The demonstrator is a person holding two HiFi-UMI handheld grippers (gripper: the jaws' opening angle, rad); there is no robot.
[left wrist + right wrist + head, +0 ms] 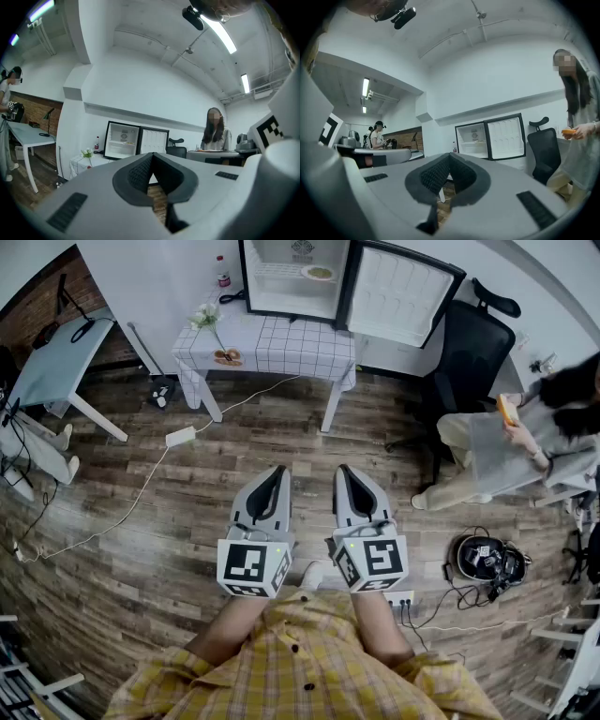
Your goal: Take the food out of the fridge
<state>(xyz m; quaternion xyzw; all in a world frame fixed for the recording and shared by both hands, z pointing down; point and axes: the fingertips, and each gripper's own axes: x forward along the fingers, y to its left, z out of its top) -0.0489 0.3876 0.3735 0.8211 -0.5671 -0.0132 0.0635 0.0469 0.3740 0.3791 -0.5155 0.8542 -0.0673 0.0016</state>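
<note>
Both grippers are held level, side by side above the person's yellow checked shirt. The left gripper (275, 474) and the right gripper (347, 472) each have their jaws pressed together with nothing between them. On the wood floor ahead lie a white power strip (180, 437) and its cable, and a black headset (486, 559) sits off to the right. Farther on is a table with a checked cloth (272, 343) bearing flowers (206, 317) and a small dish (227, 357). On it stands the fridge (251, 277), its door (398, 296) swung open, with a plate of food (319, 273) on the shelf. A black office chair (469, 352) and a seated person (525, 442) crowd the door's right side. Only the right gripper view shows a person in a cap (376, 133) at a far desk, and only the head view shows the floor cable.
</note>
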